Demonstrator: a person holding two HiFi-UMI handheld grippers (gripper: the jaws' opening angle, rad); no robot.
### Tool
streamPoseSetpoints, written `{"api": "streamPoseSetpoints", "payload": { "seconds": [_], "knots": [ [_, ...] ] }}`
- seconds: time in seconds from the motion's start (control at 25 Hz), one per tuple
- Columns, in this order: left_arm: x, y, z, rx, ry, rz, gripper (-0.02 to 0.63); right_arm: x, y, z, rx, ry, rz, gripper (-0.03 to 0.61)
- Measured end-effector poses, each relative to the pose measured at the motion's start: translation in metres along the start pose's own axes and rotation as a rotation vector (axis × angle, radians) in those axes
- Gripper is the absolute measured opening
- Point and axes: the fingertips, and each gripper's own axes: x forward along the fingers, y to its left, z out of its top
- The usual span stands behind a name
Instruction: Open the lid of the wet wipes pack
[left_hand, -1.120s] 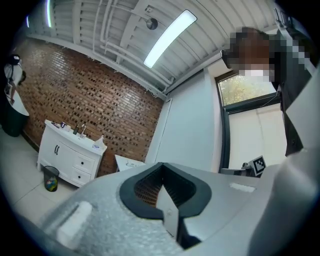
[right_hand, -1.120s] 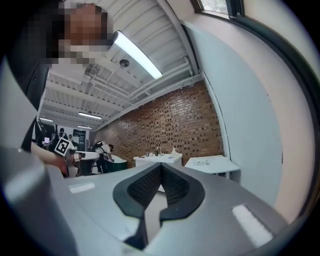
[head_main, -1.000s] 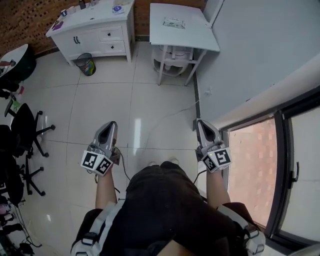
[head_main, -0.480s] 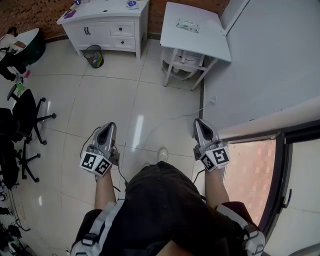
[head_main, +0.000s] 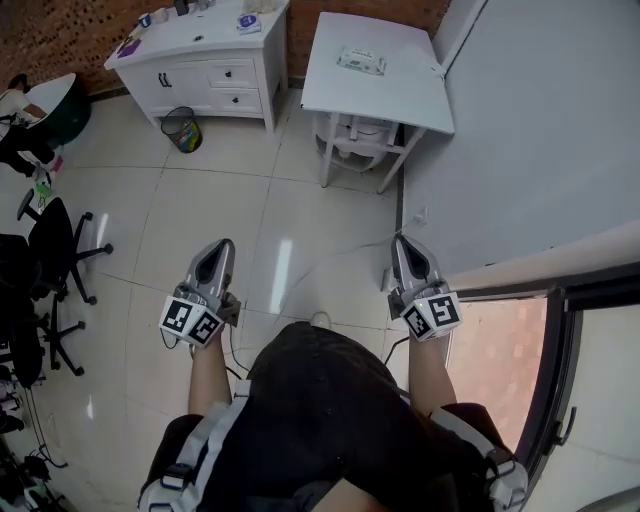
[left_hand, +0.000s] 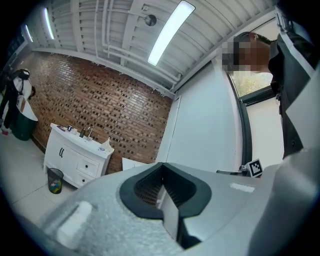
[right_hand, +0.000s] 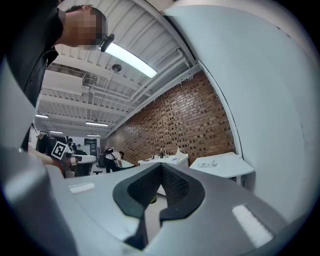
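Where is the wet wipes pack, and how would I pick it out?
Along the brick wall, find the white square table beside the grey partition, right of the white cabinet. The wet wipes pack is the small flat pale packet on its top, the only thing there; the cabinet top holds several small items.

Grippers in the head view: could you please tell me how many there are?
2. The left gripper is held above the floor tiles at the picture's left; the right gripper is at the right, beside the wall. Both are shut and empty.
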Motion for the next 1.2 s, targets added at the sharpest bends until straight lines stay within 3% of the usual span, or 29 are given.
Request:
{"api": "streamPoseSetpoints", "payload": {
  "seconds": [0.32, 0.56, 0.76, 1.2],
  "knots": [
    [0.059, -0.031, -0.022, -0.018, 0.024, -0.053, 0.002, 0.004, -0.053, 0.006, 0.017, -0.025, -0.021, 0.0],
    [0.077, -0.024, -0.015, 0.001, 0.023, -0.06, 0.002, 0.011, -0.072, -0.002, 0.05, -0.009, -0.04, 0.0],
    [0.092, -0.001, -0.014, -0.004, 0.026, -0.063, 0.002, 0.029, -0.076, -0.001, 0.04, -0.012, -0.057, 0.0],
    [0.18, 0.078, 0.009, 0.028, 0.019, -0.181, 0.002, 0.128, -0.09, 0.006, 0.011, -0.038, -0.126, 0.0]
  ]
}}
